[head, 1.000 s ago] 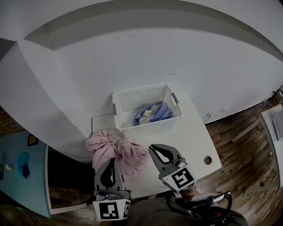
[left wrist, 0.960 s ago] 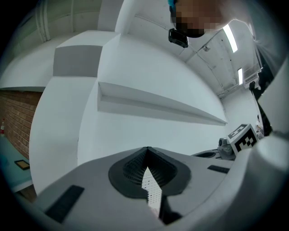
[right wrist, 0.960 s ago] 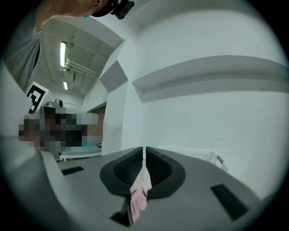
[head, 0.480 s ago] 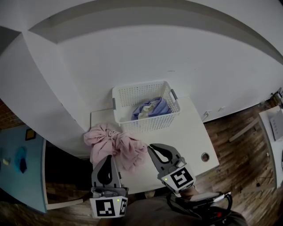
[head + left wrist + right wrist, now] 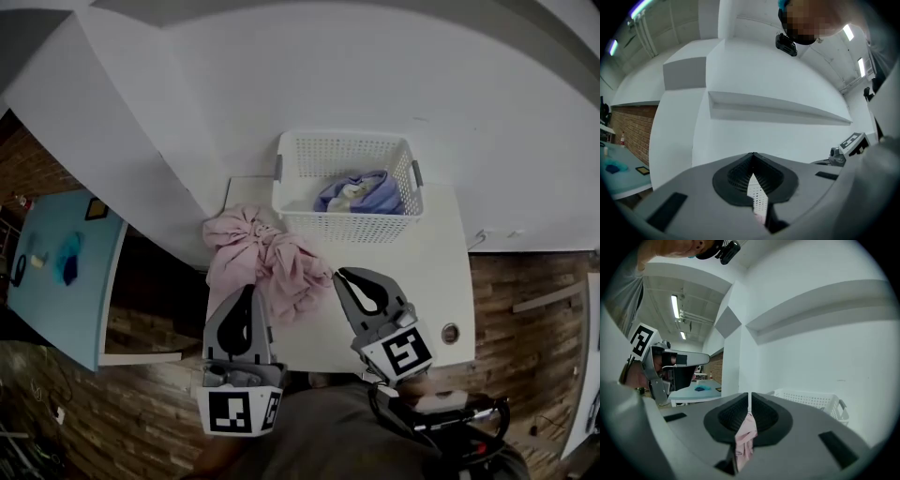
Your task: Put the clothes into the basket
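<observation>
Hovering shut over the near table (image 5: 422,272), the left tongs (image 5: 248,290) and right tongs (image 5: 339,274) have barely shifted and seem to grip nothing. The pink cloth (image 5: 267,262) lies unmoved just beyond them, near-left of the basket (image 5: 342,138), so pickup hasn't begun.

Both tools are shown in grey: the left gripper (image 5: 248,291) and right gripper (image 5: 339,275) are tapered, lined with dark ribbed pads (image 5: 736,176) and backed by a white cube (image 5: 403,352) printed with black squares. A grey top (image 5: 319,439) is worn. A black cable (image 5: 500,412) is looped nearby.
</observation>
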`<state>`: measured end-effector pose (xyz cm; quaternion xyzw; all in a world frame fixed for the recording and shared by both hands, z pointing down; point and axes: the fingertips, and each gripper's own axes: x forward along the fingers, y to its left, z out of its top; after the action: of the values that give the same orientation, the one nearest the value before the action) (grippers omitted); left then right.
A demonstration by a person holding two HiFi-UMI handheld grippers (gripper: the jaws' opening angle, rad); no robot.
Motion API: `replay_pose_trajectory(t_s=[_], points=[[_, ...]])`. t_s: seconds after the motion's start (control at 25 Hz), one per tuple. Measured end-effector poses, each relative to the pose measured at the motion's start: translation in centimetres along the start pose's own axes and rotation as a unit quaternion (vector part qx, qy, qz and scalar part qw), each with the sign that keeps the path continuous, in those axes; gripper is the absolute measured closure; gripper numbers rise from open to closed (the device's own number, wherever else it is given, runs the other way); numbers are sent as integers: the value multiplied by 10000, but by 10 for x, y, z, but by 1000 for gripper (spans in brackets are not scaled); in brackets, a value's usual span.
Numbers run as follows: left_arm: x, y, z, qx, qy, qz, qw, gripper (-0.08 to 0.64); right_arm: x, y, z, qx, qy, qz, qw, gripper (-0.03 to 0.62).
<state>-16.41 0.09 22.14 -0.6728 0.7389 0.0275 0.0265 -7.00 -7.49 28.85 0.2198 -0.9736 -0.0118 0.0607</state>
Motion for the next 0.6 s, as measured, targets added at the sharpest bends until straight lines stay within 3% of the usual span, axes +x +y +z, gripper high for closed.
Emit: replay_pose_trajectory(t_s=[0.4,0.6], points=[[-19,-23,-24,108,550,924,9941,551,6,-3,-28,249,106,1032,9943,546],[-25,-13,-34,102,665,1227,9902,551,19,2,-42,222,241,1263,9914,467]])
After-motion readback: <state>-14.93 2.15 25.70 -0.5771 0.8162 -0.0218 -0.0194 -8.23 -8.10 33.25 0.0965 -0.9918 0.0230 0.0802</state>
